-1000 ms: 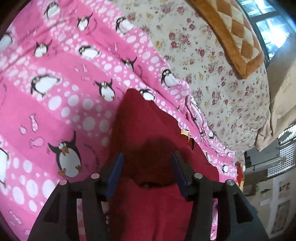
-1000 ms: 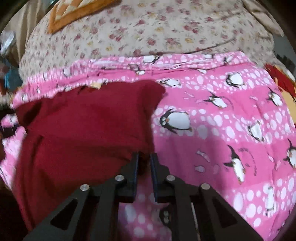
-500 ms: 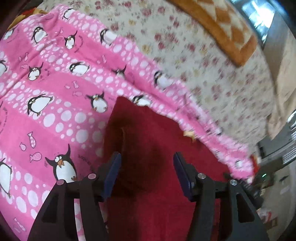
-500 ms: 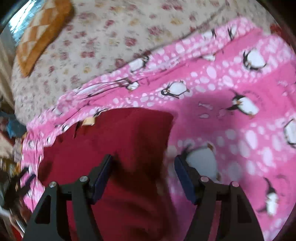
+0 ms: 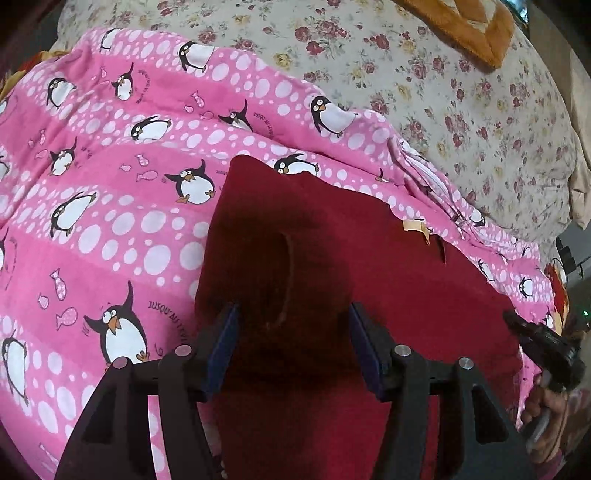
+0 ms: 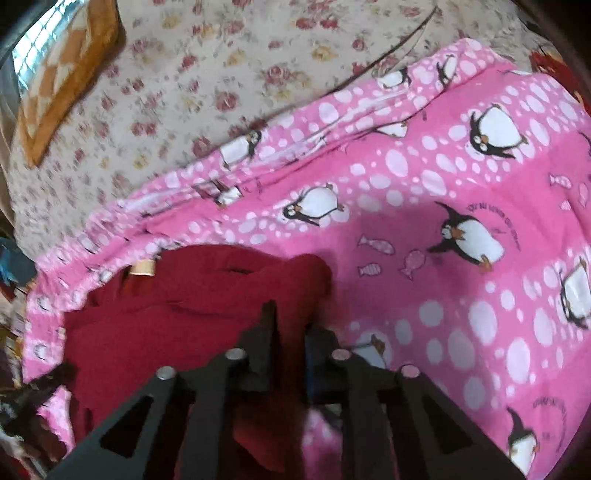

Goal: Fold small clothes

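A dark red garment (image 5: 388,266) lies on a pink penguin blanket (image 5: 110,206); a tan label (image 5: 415,226) shows near its far edge. My left gripper (image 5: 291,332) is open and hangs over the garment's left part, where a fold ridge runs between the fingers. In the right wrist view the garment (image 6: 177,314) is bunched at lower left. My right gripper (image 6: 290,328) is shut on the garment's right edge and lifts it. The right gripper also shows at the far right of the left wrist view (image 5: 546,343).
The pink blanket (image 6: 461,221) covers the near part of a bed with a cream floral sheet (image 5: 443,92) (image 6: 184,74). An orange checked cushion (image 6: 62,70) (image 5: 465,22) lies at the far end. Clutter sits beyond the bed's edge.
My right gripper opened half a second ago and has now shut on the garment's right edge, bunching it. My left gripper stayed open and drew back, showing more of the blanket.
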